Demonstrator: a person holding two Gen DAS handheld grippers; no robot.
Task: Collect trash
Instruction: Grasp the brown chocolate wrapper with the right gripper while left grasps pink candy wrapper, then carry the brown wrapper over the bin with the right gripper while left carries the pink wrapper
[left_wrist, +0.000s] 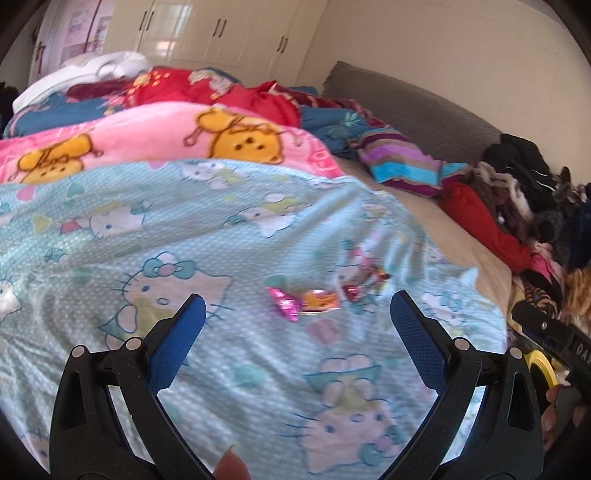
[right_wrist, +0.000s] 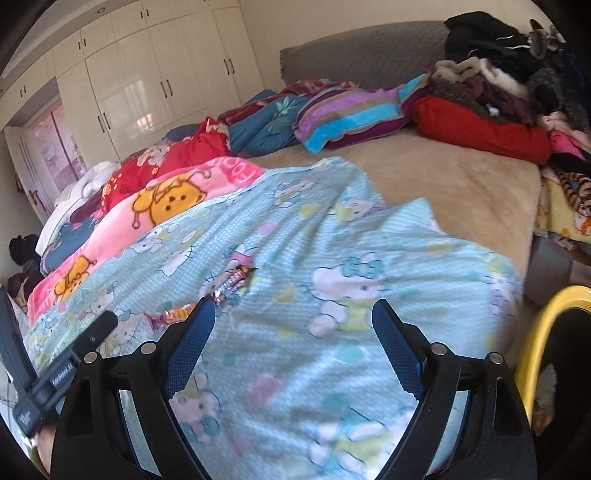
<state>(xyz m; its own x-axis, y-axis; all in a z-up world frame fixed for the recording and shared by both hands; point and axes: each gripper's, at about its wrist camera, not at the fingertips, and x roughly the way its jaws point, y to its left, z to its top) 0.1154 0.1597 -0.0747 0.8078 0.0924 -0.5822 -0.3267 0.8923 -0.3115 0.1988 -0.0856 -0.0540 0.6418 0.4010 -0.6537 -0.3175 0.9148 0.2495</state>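
Two candy wrappers lie on the light blue cat blanket (left_wrist: 207, 236) that covers the near part of the bed (right_wrist: 461, 177). The pink and orange wrapper (left_wrist: 306, 298) lies just past the tips of the left gripper (left_wrist: 297, 317), almost in the middle of its gap. Its long side runs left to right, across the way that gripper points. The second wrapper (left_wrist: 371, 280), long and shiny, lies a little farther off and to the right, slanting away.

The left gripper is spread wide with nothing in it. The right gripper (right_wrist: 293, 321) is spread wide too, and empty. From the right gripper, both wrappers sit off to the left, beyond its left finger.

So I think the left gripper is the nearer one. It looks lined up to drop onto the pink and orange wrapper first. A yellow bin rim (right_wrist: 546, 325) waits at the right edge of the bed.
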